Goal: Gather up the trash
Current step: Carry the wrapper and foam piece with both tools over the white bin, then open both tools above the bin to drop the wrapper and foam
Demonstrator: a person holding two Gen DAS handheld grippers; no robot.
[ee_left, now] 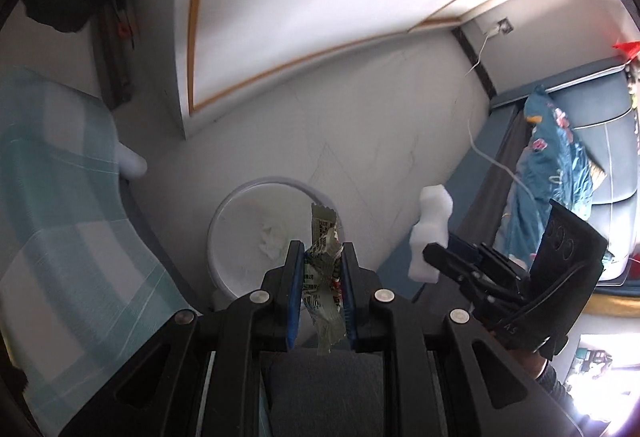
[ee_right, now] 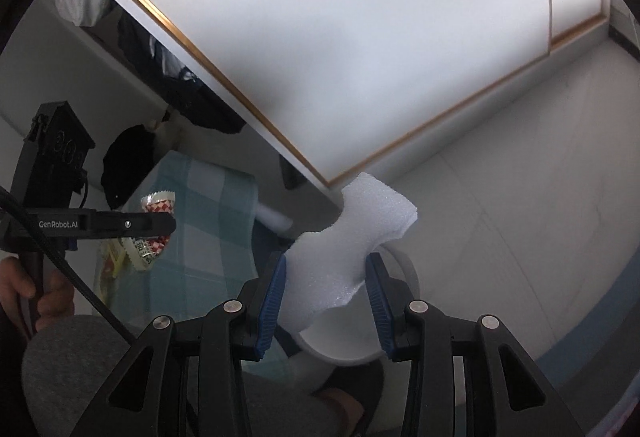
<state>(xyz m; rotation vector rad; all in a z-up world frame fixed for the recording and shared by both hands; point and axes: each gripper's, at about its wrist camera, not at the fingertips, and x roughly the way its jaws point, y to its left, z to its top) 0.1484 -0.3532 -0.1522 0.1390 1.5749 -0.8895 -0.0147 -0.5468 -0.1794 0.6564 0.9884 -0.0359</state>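
Trash is held in both claws right now. Left gripper (ee_left: 319,257) has its two blue pads closed tight on a crinkly snack wrapper (ee_left: 323,269), which sticks out above and below the pads. Right gripper (ee_right: 326,277) is open about halfway, with a chunky piece of white foam (ee_right: 344,237) filling the gap; it seems to be squeezing it, though the pad at 3 o'clock barely touches.

A round white bin (ee_left: 256,237) sits on the pale floor (ee_left: 360,117), just under both claws. In the left camera it lies at 11 o'clock from the wrapper, with a crumpled white tissue (ee_left: 272,237) already inside.

To do this drop well, I think each claw should be right over the middle of the bin before it lets go. The wrapper is light and could flutter sideways, so lower it close first. The foam is wide, so aim it at the middle, away from the rim.
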